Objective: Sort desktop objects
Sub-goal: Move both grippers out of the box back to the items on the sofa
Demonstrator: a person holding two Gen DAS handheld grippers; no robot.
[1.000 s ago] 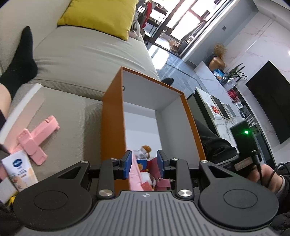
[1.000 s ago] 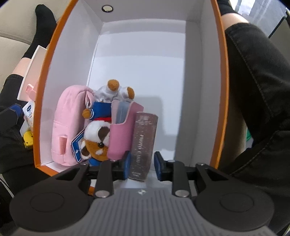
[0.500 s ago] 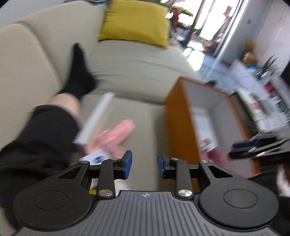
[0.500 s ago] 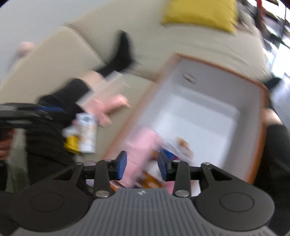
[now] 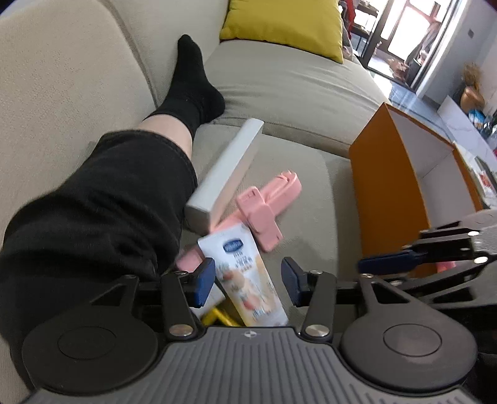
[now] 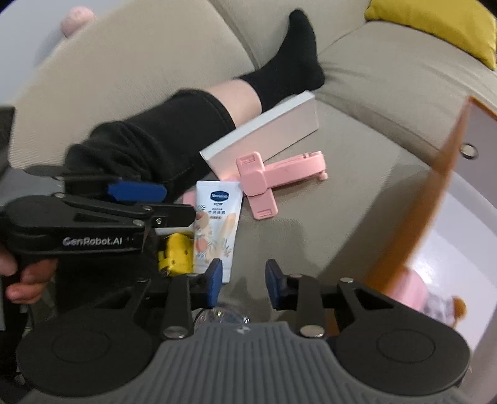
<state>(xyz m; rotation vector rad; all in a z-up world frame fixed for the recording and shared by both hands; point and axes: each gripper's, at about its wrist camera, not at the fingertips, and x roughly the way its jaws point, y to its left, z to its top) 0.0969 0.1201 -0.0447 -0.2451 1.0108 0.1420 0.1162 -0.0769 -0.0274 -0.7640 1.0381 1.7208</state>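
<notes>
A white cream tube lies on the sofa seat, and my left gripper hangs over it. Its jaws are opening, with the tube between them and the pads clear of it. Beside the tube are a pink phone holder, a long white box and a small yellow object. My right gripper is just right of the tube. Its jaws are closing with nothing between them, only bare cushion. The orange box stands to the right, holding a pink pouch and a plush toy.
A person's leg in black trousers and a black sock lies along the sofa, left of the objects. A yellow cushion sits at the back. Something glittery shows under the right gripper's body.
Both grippers swung left from the orange box to the objects on the seat. The right one let go of the glittery album in the box. The left jaws have widened.
</notes>
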